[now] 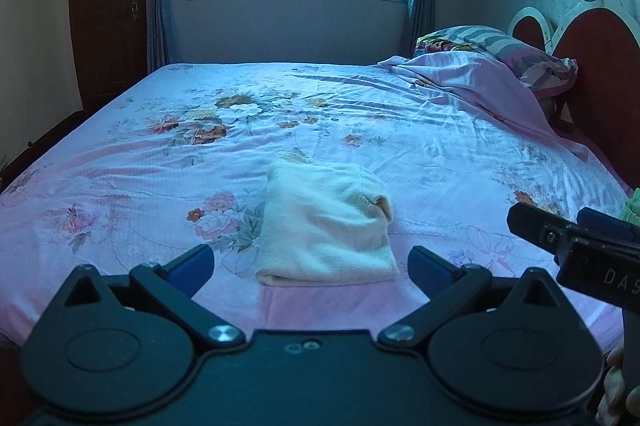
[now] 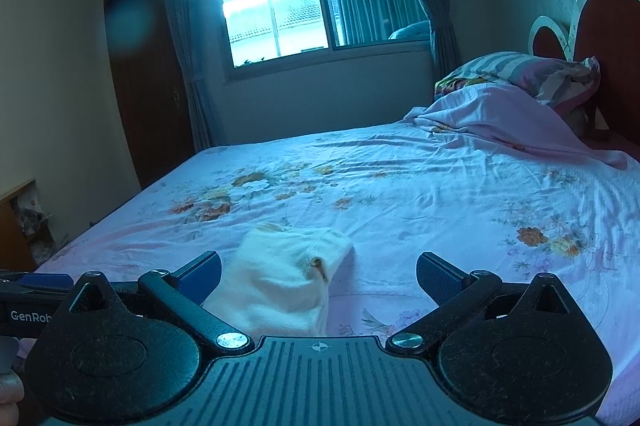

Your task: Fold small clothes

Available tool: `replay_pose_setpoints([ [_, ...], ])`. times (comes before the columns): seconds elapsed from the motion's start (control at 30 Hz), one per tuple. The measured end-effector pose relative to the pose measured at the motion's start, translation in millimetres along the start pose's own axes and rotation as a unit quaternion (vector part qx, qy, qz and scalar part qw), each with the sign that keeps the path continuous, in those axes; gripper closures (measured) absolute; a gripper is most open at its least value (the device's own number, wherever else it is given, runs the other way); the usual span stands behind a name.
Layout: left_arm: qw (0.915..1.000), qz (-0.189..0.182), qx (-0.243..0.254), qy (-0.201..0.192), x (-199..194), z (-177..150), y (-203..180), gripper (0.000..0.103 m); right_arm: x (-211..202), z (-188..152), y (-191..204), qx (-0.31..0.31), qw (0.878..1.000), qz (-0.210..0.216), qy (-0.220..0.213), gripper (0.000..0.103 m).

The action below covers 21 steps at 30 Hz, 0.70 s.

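Between your left tongs (image 1: 310, 266), the blue pads stand wide apart and hold nothing; the cream garment (image 1: 326, 222) lies just beyond them, centred in the gap. Your right tongs (image 2: 319, 276) are spread just as wide and equally empty, with the garment sitting toward their left pad (image 2: 200, 276), near it but seemingly not touching. From the left camera the right tongs come in at the right edge, well apart from the cloth.

The garment rests on the near middle of the bed (image 1: 420, 130), already folded into a compact block, with a rolled corner sticking up at its far right. It looks done or nearly so, though whether another fold is wanted I cannot judge from here.

Further out, a rumpled sheet (image 1: 480, 82) and a pillow (image 1: 492, 46) lie at the far right by the headboard (image 1: 600, 98), and a scrap of green cloth (image 1: 632, 208) shows at the right edge, too cropped to identify.

The risks now are yours to cause. Close either tongs on only the top layer and the block will peel open as you lift. Dig too deep and you will pinch the bed's floral cover along with it, dragging both. That raised corner may also catch a pad and unroll the fold.
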<state>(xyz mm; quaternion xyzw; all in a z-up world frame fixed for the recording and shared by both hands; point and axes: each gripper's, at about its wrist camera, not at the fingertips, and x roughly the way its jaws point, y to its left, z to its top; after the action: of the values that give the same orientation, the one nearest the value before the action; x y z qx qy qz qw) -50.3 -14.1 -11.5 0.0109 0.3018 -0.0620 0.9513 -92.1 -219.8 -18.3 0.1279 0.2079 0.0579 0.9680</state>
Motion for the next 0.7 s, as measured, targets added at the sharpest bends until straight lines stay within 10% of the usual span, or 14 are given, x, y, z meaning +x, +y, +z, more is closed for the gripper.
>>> replay_pose_setpoints([
  [0.7,1.0000,0.000,0.000,0.008,9.7,-0.7,-0.2,0.002,7.4,-5.0,-4.6,0.003,1.000,-0.006,0.012,0.000],
])
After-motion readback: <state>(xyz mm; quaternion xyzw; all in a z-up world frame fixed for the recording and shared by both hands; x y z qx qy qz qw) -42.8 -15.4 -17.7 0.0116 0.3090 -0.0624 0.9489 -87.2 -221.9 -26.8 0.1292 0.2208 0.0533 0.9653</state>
